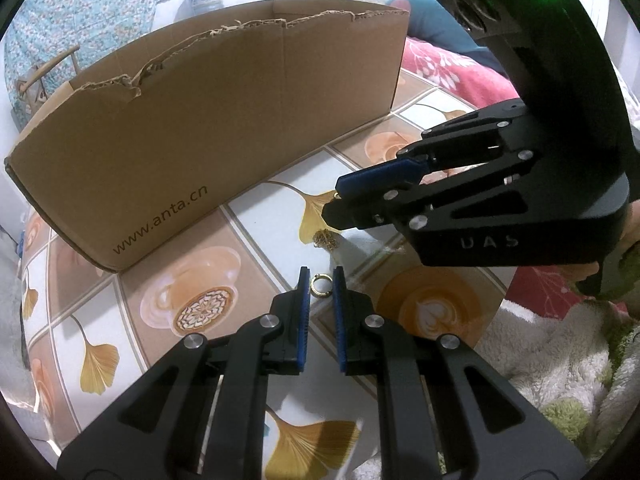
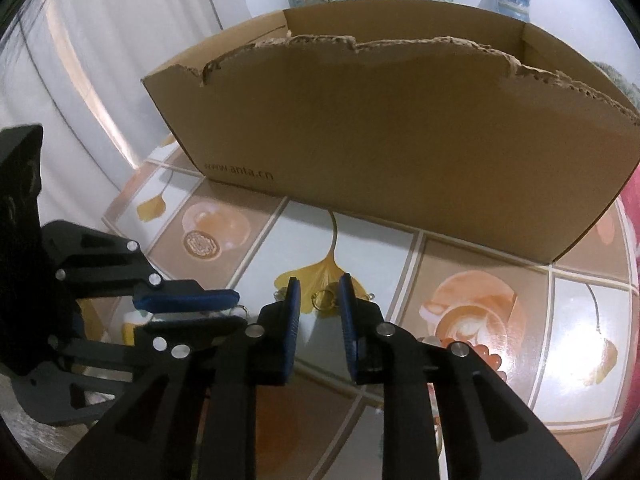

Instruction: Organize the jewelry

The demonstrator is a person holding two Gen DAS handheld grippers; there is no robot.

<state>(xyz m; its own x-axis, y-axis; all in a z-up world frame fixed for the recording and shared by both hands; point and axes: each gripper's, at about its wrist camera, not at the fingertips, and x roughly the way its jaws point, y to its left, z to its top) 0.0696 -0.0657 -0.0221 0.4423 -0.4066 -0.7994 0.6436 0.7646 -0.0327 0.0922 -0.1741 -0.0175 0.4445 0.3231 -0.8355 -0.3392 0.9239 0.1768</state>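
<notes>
In the left wrist view my left gripper [image 1: 323,277] is shut on a small gold ring [image 1: 322,285], whose sides touch both blue pads just above the tabletop. The right wrist view shows that ring [image 2: 243,312] at the tip of the left gripper [image 2: 239,309]. My right gripper [image 2: 320,283] stands open over a gold chain with a ring clasp [image 2: 320,301] lying on a ginkgo leaf print; the pads do not touch it. From the left, the right gripper [image 1: 334,199] hovers just above the chain pile [image 1: 326,240]. An open cardboard box [image 1: 200,120] stands behind.
The round table [image 2: 460,264] has a tile-print cover with coffee cups and leaves. Orange beads [image 2: 480,354] lie partly hidden behind my right finger. The cardboard box [image 2: 400,140] blocks the far side. A pink blanket [image 1: 460,72] and white fuzzy fabric [image 1: 560,344] lie off the right edge.
</notes>
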